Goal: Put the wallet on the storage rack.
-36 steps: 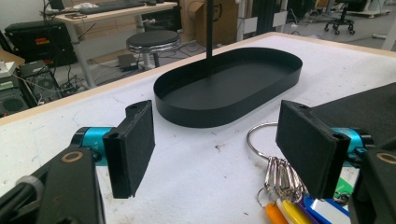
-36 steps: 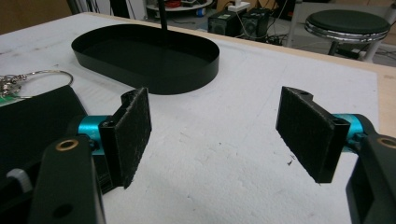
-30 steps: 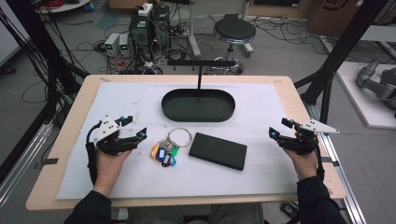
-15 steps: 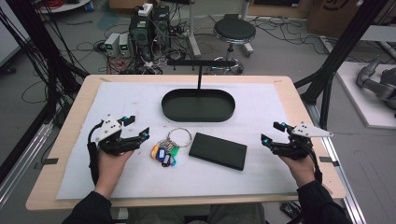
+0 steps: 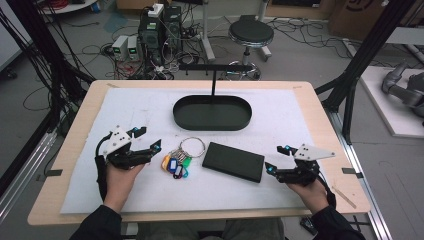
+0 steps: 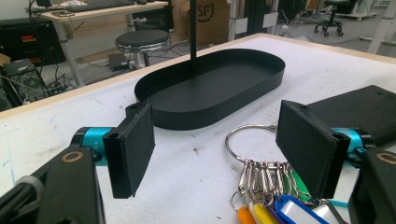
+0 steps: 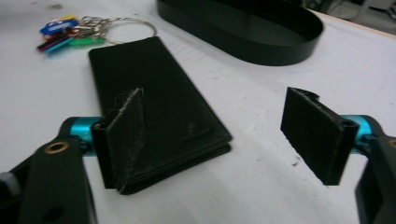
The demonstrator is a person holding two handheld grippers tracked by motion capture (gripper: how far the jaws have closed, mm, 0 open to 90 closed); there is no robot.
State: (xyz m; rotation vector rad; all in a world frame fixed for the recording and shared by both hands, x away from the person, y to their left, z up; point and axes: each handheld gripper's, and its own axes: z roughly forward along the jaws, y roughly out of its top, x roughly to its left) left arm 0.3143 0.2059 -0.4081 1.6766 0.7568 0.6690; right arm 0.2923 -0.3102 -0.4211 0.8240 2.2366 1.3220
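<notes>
High view: the wallet (image 5: 233,161) lies flat on the worktop (image 5: 300,125) between the keys (image 5: 179,159) and the right gripper (image 5: 274,159), whose jaws, just narrowing slightly, gape beside it. The left gripper (image 5: 149,138) gapes near the keys.

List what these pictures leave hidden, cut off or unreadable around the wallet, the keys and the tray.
- Wallet: in the right gripper view its near corner sits behind the left pad; whether they touch is unclear.
- Key tags: the left gripper view's bottom edge cuts them off; in the high view any writing is too small.
- Tray: the stand's top is cut by the left gripper view's upper edge.
</notes>
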